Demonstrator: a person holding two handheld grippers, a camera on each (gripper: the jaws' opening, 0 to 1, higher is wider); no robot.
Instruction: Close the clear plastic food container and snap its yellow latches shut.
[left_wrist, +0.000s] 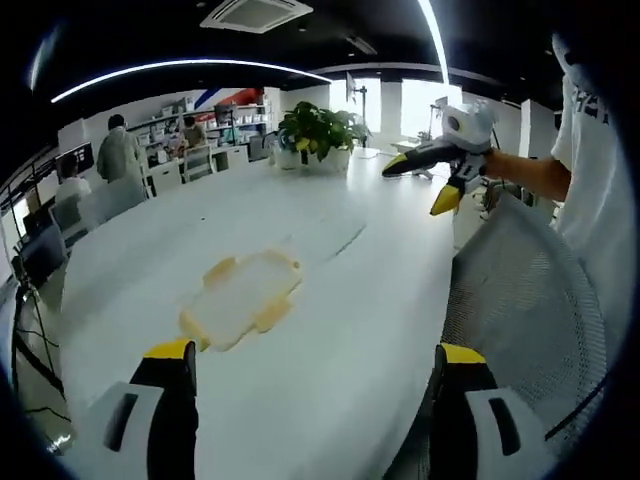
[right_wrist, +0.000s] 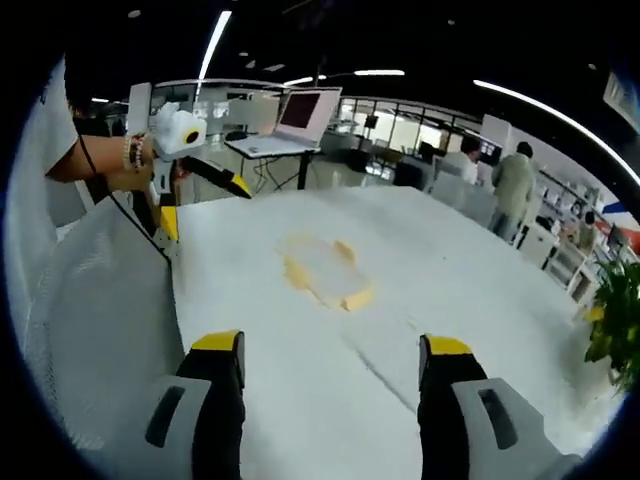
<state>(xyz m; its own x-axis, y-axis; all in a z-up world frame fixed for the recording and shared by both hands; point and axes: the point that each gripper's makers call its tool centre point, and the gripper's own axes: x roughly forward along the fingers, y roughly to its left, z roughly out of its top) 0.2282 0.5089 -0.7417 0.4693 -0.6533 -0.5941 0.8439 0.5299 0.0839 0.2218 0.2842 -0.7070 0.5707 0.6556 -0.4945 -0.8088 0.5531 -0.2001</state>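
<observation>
Container (left_wrist: 243, 298) of clear plastic, with yellow latches (left_wrist: 219, 269) around its edge, lies flat on the white counter (left_wrist: 330, 330), ahead of the left tongs (left_wrist: 310, 365) and touched by neither pair. Both tongs hang released, jaws spread wide over the counter. A mesh chair back (left_wrist: 525, 310) stands beside the counter. Farther off, the right tongs (left_wrist: 428, 182) (held in a person's hand) hover in the air; a potted plant (left_wrist: 318, 130) sits at the far end.

Each tool (left_wrist: 312, 360) has black jaws tipped yellow on a white body; the person (left_wrist: 592, 170) wears a white shirt and wrist beads.
</observation>
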